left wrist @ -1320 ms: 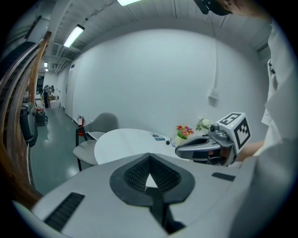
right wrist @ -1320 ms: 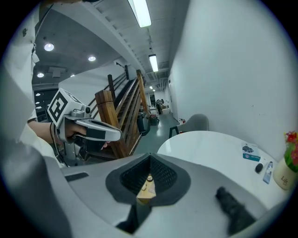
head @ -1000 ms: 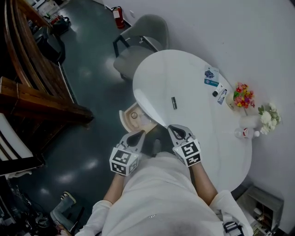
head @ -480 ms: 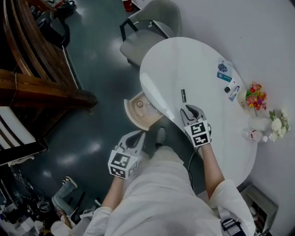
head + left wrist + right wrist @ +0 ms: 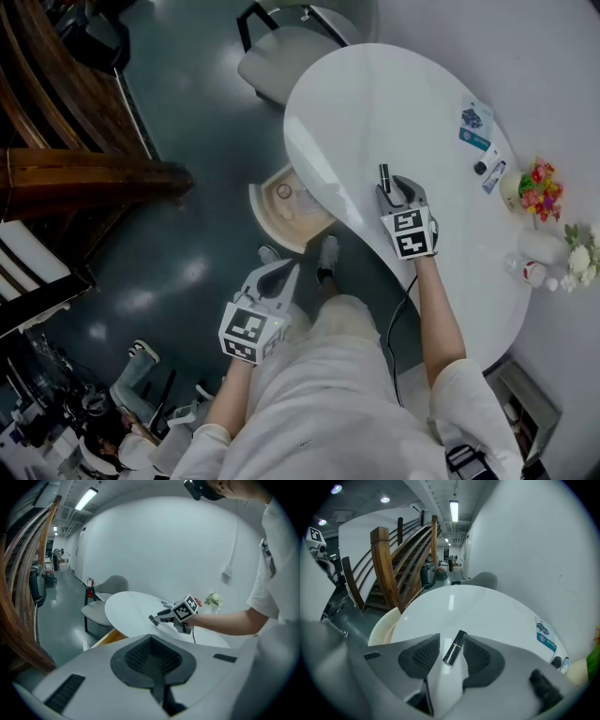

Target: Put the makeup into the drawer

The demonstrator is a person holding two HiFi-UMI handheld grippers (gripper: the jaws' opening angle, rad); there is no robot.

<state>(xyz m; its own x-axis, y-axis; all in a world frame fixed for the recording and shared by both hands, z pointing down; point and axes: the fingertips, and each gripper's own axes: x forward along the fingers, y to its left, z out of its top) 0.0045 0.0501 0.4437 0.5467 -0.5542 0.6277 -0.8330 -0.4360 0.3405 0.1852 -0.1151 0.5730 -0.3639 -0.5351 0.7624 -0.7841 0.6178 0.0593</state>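
A black makeup tube [image 5: 383,174] lies on the round white table [image 5: 375,94]. My right gripper [image 5: 390,187] is down at it, open, its jaws having just been opening. In the right gripper view the tube [image 5: 453,648] rests on the tabletop in the gap of the right gripper [image 5: 452,654]. The pads do not press on it. Left of the table edge the cream drawer [image 5: 265,221] stands pulled out. My left gripper [image 5: 282,275] hangs shut and empty below the table, over the floor, and in its own view the left gripper [image 5: 152,660] shows its jaws closed.
Small packs [image 5: 473,127], a little bottle [image 5: 488,174], flowers [image 5: 537,184] and a white vase [image 5: 542,246] line the table's far right edge. A grey chair [image 5: 298,47] stands beyond the table. Wooden stairs [image 5: 66,173] rise at the left over dark floor.
My right gripper has moved forward and down over the table to the tube and its jaws have opened. The left gripper has sunk a little and stays shut.
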